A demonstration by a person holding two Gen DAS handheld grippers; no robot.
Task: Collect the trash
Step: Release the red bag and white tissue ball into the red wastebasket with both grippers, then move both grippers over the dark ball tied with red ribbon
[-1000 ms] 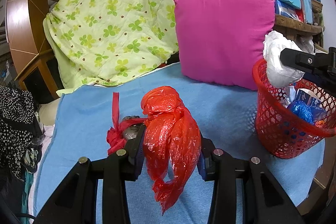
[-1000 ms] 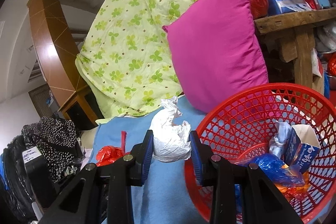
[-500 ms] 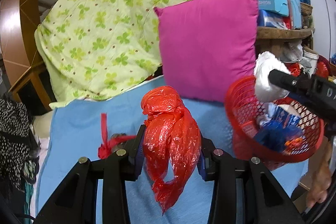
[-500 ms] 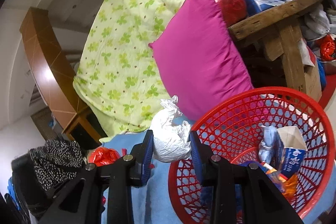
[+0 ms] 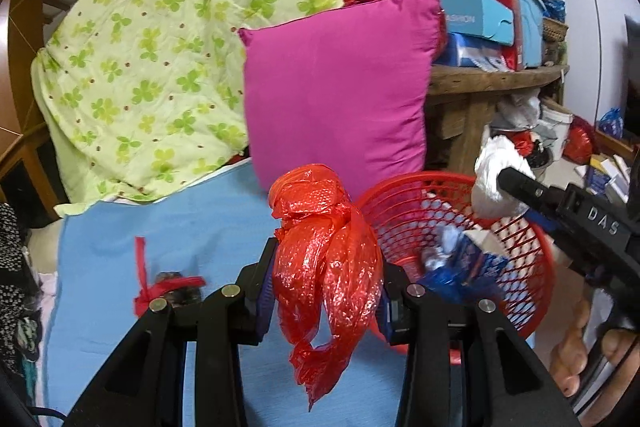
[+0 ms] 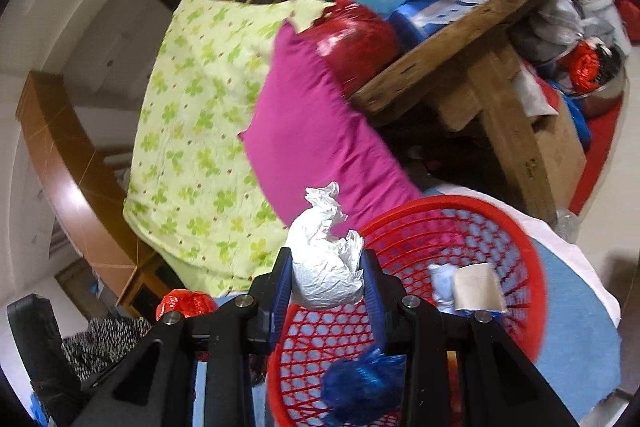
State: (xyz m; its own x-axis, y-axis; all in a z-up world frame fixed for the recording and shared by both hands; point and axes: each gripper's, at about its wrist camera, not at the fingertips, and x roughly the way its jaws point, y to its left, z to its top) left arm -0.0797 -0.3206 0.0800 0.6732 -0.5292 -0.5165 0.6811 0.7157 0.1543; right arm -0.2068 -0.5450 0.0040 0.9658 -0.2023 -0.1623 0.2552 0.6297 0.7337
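Observation:
My left gripper (image 5: 326, 287) is shut on a crumpled red plastic bag (image 5: 326, 259), held above the blue sheet just left of the red mesh basket (image 5: 520, 291). My right gripper (image 6: 326, 283) is shut on a white crumpled plastic bag (image 6: 324, 263), held over the basket's (image 6: 480, 227) near rim; the white bag also shows in the left wrist view (image 5: 496, 183). The basket holds a blue bag (image 6: 360, 383), a small carton (image 6: 476, 291) and other scraps. A red tied scrap (image 5: 160, 287) lies on the sheet at left.
A magenta pillow (image 5: 340, 91) and a green clover quilt (image 5: 160, 59) lean behind the blue sheet (image 5: 160, 227). A wooden bench (image 6: 480, 59) stacked with boxes stands at right. Dark spotted clothing (image 5: 16, 267) lies at the left edge.
Both grippers have moved right toward the basket with their bags. The right gripper now hangs over the basket's rim; the left one has come up beside it.

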